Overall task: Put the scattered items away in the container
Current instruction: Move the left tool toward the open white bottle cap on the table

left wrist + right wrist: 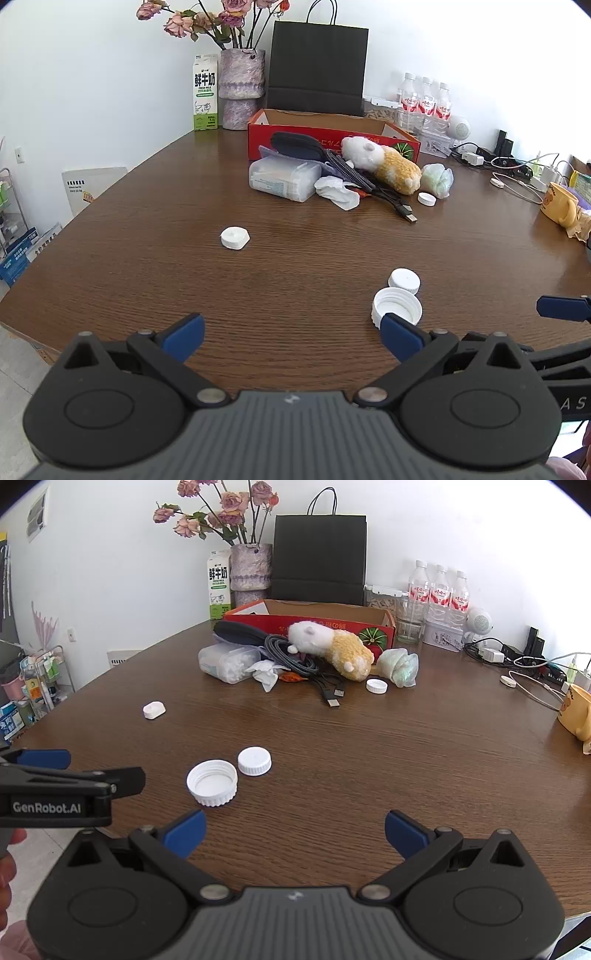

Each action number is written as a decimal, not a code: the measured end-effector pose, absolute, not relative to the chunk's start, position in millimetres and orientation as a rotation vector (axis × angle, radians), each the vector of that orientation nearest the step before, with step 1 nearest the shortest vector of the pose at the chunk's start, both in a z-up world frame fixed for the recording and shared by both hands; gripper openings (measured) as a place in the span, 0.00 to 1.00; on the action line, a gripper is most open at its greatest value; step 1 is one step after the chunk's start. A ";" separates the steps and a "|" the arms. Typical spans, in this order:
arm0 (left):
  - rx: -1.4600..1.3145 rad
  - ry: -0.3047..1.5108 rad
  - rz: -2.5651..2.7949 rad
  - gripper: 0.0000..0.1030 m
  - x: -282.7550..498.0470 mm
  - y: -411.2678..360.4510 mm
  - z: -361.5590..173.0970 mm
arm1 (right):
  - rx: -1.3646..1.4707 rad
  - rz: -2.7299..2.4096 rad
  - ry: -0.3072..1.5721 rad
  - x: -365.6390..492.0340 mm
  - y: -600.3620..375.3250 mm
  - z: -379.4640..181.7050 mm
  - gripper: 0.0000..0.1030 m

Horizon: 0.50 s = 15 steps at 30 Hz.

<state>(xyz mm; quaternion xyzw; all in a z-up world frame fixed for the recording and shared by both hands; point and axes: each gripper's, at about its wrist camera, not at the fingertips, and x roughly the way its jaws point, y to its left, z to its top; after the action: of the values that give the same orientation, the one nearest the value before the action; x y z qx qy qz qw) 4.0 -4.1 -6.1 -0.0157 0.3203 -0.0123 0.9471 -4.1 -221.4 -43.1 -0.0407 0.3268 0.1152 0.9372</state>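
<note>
On the table (406, 757), two caps (212, 782) lie touching at lower centre-left; the pile (295, 657) sits before the box (314, 618), upper centre.

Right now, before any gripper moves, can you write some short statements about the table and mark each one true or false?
1. Both grippers, left gripper and right gripper, are open and hold nothing. True.
2. The plush toy lies inside the red box. False: it lies on the table in front of it.
3. The two nearest white caps sit side by side. True.
4. The milk carton has fallen over. False: it stands upright.
</note>
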 end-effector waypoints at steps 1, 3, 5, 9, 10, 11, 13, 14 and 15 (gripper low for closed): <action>-0.029 0.649 -0.026 1.00 3.9 -5.0 -6.2 | -0.082 0.237 0.663 -4.6 -221.6 -43.7 1.00; -0.023 0.646 -0.028 1.00 4.3 -6.0 -6.2 | -0.083 0.238 0.658 -4.5 -222.3 -43.0 1.00; -0.022 0.646 -0.030 1.00 5.3 -6.4 -6.3 | -0.084 0.237 0.657 -4.1 -222.7 -42.7 1.00; -0.017 0.642 -0.033 1.00 5.7 -7.3 -6.3 | -0.093 0.239 0.656 -4.5 -222.9 -41.3 1.00; -0.017 0.642 -0.034 1.00 5.9 -7.2 -6.5 | -0.092 0.242 0.657 -4.6 -222.7 -41.3 1.00; -0.017 0.642 -0.033 1.00 5.8 -7.4 -6.5 | -0.092 0.244 0.658 -3.8 -222.7 -40.9 1.00; -0.017 0.642 -0.034 1.00 5.8 -7.3 -6.8 | -0.093 0.244 0.658 -3.5 -223.0 -40.7 1.00; -0.017 0.642 -0.035 1.00 5.8 -7.7 -6.7 | -0.093 0.245 0.658 -3.5 -223.2 -40.4 1.00; -0.016 0.640 -0.043 1.00 5.8 -7.3 -6.9 | -0.092 0.245 0.658 -3.3 -223.2 -40.3 1.00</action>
<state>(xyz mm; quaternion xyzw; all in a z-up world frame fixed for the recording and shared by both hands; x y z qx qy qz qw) 5.8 -7.3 -6.9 -0.0078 0.3146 -0.0210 0.9490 -3.3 -223.2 -40.3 -0.0453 0.3220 0.1199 0.9380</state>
